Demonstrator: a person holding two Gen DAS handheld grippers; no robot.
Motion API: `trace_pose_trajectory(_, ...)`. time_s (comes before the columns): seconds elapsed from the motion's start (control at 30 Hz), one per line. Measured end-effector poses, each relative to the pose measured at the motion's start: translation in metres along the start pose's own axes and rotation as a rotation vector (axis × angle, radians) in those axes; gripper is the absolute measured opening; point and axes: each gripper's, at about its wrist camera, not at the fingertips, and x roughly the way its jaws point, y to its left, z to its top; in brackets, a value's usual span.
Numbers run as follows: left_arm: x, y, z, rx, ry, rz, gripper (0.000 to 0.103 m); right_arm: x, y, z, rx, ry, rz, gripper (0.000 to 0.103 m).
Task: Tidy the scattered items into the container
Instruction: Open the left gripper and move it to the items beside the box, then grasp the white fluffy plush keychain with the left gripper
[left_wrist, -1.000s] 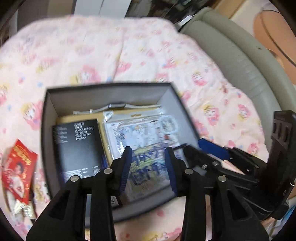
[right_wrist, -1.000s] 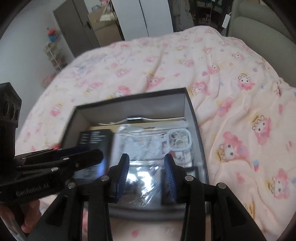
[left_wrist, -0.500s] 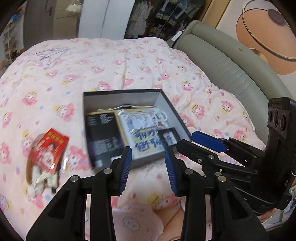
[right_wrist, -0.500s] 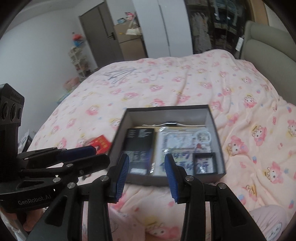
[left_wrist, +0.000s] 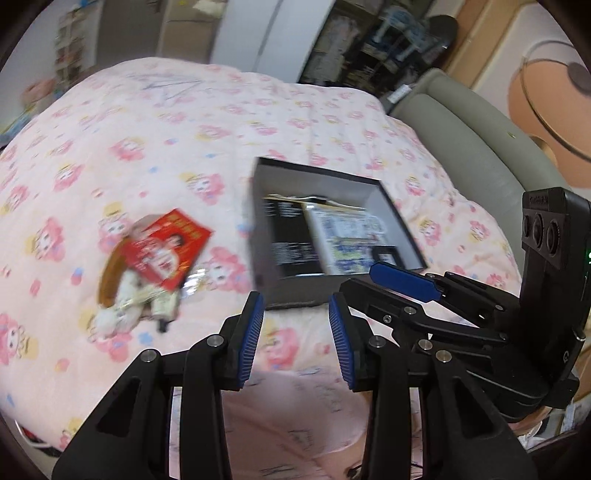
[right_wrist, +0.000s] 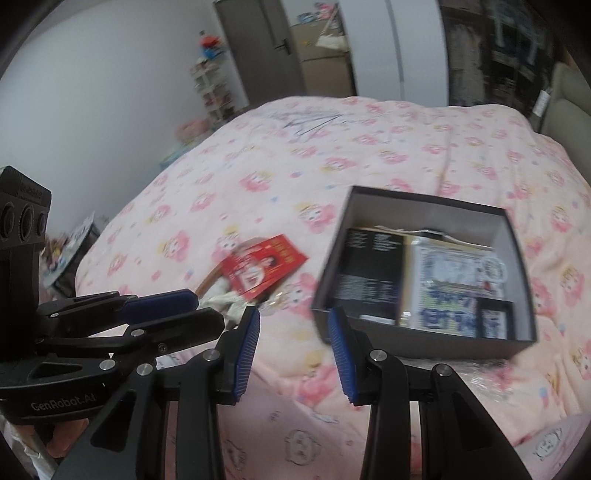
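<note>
So starting from the left side of the bed: the leftover clutter is a red packet (left_wrist: 166, 253) lying on top of a blurry little heap of whitish wrapped stuff (left_wrist: 125, 306) on the pink cartoon-print blanket (left_wrist: 110, 155), well clear of either tool. Next over, the left gripper (left_wrist: 295, 332) hangs low above the near edge of the blanket, pointing out across the bed, its blue-padded jaws spread wide with only fabric showing between them. Just past its tips sits the dark open box (left_wrist: 266, 258), resting flat on the blanket, with a black printed carton (left_wrist: 288, 236) on its left side and a shiny clear packet (left_wrist: 351, 236) on its right. The right gripper (right_wrist: 293, 339) hovers just beside the left one at about the same height, also aimed forward and also gaping, holding nothing; in its own view the box (right_wrist: 424, 343) is ahead and off to the right, the red packet (right_wrist: 262, 266) ahead and a bit left. Further right there's the grey padded headboard (left_wrist: 498, 155). Everything's a bit motion-blurred, so the small print on the packets is unreadable.
</note>
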Motion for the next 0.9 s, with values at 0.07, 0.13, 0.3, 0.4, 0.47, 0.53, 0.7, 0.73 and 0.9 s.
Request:
trace_pose_trajectory(0.07, -0.002, 0.017, -0.003, -0.028, -0.001, 0.008, 0.037, 0.014, 0.013, 0.003, -0.022, 0.024, 0.02, 0.036)
trace_pose_trajectory(0.13, -0.003, 0.036, -0.006, -0.06, -0.003, 0.014, 0.037, 0.027, 0.025, 0.005, -0.042, 0.049, 0.042, 0.036)
trace_pose_trajectory(0.3, 0.0, 0.082, -0.012, -0.141, -0.006, 0.03, 0.038, 0.066, 0.05, 0.011, -0.082, 0.122, 0.119, 0.036)
trace_pose_trajectory(0.4, 0.01, 0.112, -0.015, -0.237, -0.011, 0.049, 0.038, 0.088, 0.051, 0.017, -0.108, 0.16, 0.167, 0.036)
trace_pose_trajectory(0.47, 0.021, 0.137, -0.019, -0.296, 0.003, 0.074, 0.038, 0.105, 0.041, 0.023, -0.06, 0.19, 0.149, 0.036)
trace_pose_trajectory(0.53, 0.032, 0.162, -0.025, -0.358, 0.027, 0.074, 0.038, 0.124, 0.033, 0.025, -0.024, 0.236, 0.156, 0.036)
trace_pose_trajectory(0.7, 0.061, 0.209, -0.041, -0.464, 0.085, 0.091, 0.038, 0.165, 0.04, 0.019, -0.049, 0.335, 0.182, 0.036)
trace_pose_trajectory(0.73, 0.066, 0.215, -0.043, -0.478, 0.094, 0.095, 0.038, 0.176, 0.043, 0.018, -0.061, 0.355, 0.181, 0.036)
trace_pose_trajectory(0.9, 0.091, 0.241, -0.053, -0.528, 0.144, 0.145, 0.04, 0.218, 0.056, 0.018, -0.113, 0.434, 0.171, 0.036)
